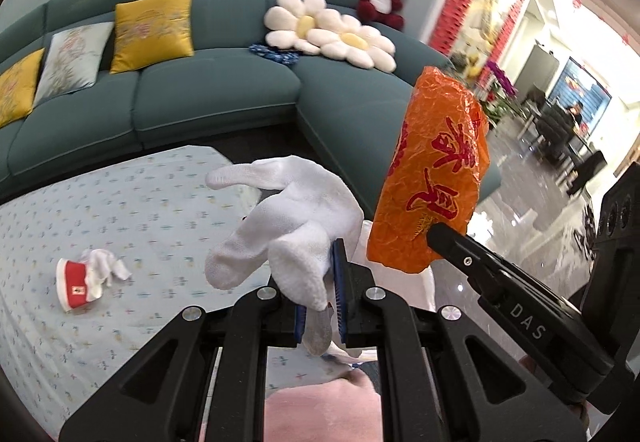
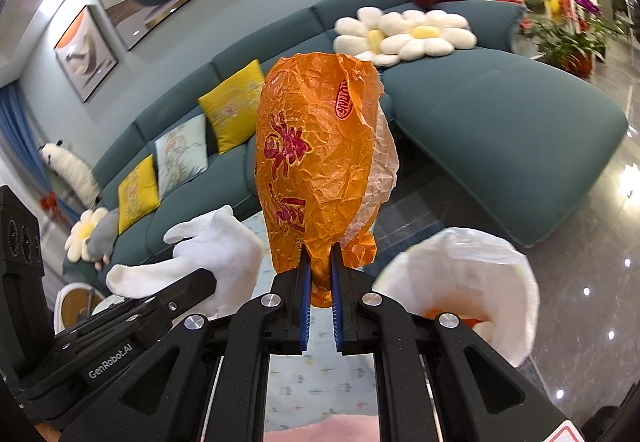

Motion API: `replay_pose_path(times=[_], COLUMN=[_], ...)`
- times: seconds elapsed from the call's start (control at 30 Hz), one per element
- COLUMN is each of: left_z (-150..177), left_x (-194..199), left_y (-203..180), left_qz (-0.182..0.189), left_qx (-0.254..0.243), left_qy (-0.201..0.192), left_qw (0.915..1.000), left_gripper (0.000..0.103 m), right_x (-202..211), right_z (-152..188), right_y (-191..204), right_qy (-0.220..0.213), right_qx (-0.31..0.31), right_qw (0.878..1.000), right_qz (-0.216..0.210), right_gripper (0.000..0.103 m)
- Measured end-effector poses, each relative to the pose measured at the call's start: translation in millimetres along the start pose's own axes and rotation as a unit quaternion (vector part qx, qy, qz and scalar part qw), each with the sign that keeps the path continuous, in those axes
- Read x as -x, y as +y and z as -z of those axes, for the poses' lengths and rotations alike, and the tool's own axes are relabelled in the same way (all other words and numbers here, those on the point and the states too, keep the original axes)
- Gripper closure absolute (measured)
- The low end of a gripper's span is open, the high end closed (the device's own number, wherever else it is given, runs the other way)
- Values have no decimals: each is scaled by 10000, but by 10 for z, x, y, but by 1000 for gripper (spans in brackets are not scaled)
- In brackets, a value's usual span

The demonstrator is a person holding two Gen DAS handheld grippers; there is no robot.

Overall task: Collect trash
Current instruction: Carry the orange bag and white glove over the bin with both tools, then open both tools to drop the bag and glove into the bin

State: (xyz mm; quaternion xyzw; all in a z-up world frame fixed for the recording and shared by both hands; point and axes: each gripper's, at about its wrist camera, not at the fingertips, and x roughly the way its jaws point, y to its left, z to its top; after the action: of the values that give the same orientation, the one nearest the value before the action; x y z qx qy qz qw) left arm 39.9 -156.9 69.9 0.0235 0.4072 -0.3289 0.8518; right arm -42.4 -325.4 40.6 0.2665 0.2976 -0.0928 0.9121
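**Desk:** What does the left wrist view show?

**Photographer:** The left claw (image 1: 320,294) clamped on a white glove (image 1: 296,226), lifted clear of the patterned surface (image 1: 120,210). At right of frame, the right claw (image 1: 434,232) pinches an orange wrapper (image 1: 432,174) by its lower end, so it stands upright above the fingers.

**Desk:** And the right wrist view?

**Photographer:** The right claw (image 2: 319,262) closed on the wrapper's (image 2: 312,154) crumpled tail, centre frame. At lower right sits a bin lined with a white bag (image 2: 480,274), its mouth open and something orange already inside. The glove (image 2: 216,254) shows at lower left, near the wrapper.

**Desk:** Why are both held high?

**Photographer:** Likely to carry them over the rim before dropping; the bag lies just beside the right claw.

**Desk:** Anything left?

**Photographer:** A red-and-white paper cup (image 1: 76,286) on its side with a crumpled tissue (image 1: 106,266) touching it, at left of the left wrist view, well apart from both claws.
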Motion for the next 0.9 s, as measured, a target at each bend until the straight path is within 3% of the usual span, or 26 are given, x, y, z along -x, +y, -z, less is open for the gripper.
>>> replay_pose_path(times=[0.23,0.7,0.83,0.9], left_z=[46,170,181,201], left_x=[-192,-545,-597,-605], left_y=[-340,-610,-587,-567], left_qz=[199,271,150,91], left_qx=[-206,-302,-172,-161], left_qy=[177,505,490,496], left_qw=[9994,9979,9985,9986], left_gripper=[92,89,63,60], right_x=[68,7,-54,-62], right_z=[89,237,269,296], right_y=[-384,-783,-835,-863], right_qy=[3,141,221,230], right_qx=[-297,-613,-613,-644], right_qw=[9994,9974,9959,9956], right_qz=[156,352,628,642], right_gripper=[95,93,78,67])
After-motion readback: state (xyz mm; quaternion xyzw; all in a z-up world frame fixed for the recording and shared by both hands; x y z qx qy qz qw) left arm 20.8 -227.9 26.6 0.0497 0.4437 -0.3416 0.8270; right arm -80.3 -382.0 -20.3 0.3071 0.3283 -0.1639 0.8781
